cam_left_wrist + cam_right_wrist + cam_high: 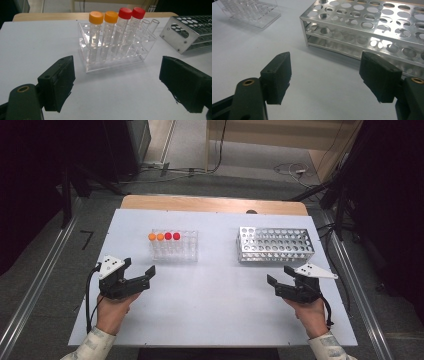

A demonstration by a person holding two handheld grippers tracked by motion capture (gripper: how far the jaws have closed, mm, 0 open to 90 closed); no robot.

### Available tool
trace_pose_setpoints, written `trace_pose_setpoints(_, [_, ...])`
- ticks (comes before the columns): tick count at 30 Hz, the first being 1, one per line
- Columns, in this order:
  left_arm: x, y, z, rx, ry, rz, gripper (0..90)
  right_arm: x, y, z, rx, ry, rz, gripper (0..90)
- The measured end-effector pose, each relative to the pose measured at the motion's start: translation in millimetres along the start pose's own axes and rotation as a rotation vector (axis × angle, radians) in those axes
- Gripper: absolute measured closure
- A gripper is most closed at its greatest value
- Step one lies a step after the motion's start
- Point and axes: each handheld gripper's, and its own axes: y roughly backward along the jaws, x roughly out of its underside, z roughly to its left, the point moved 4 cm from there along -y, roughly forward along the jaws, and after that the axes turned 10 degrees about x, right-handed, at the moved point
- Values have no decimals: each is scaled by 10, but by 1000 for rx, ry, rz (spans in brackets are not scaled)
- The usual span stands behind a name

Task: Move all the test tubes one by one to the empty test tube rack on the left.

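The capped tubes (113,32), two with orange caps and two with red, stand upright in a row in the clear plastic rack (115,60) on the white bench (215,295), left of the middle and ahead of my left hand. Nearest to me, my two forearms come in over the front edge of the bench, a light sleeve at each wrist. My left hand-held gripper (137,272) sits low over the bench just short of the clear rack, pointing up and to the right toward it; in the left gripper view its two black jaws stand wide apart with nothing between them but bare bench, and the rack lies ahead in the gap, not touched. My right hand-held gripper (280,277) is well apart from the left one, near the right side of the bench, and its jaws too are spread wide and hold nothing. Just beyond it lies the perforated metal rack (372,27), its near corner close ahead of the jaws, its holes unfilled as far as I can see. Past both racks the bare wooden edge (215,204) of the bench shows, then the grey floor with cables (292,170) on it.
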Motion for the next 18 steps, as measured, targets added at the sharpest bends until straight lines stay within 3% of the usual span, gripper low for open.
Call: trace_pose_setpoints(18, [162, 193, 198, -65, 21, 7, 132, 128, 138, -285, 75, -38, 5, 244])
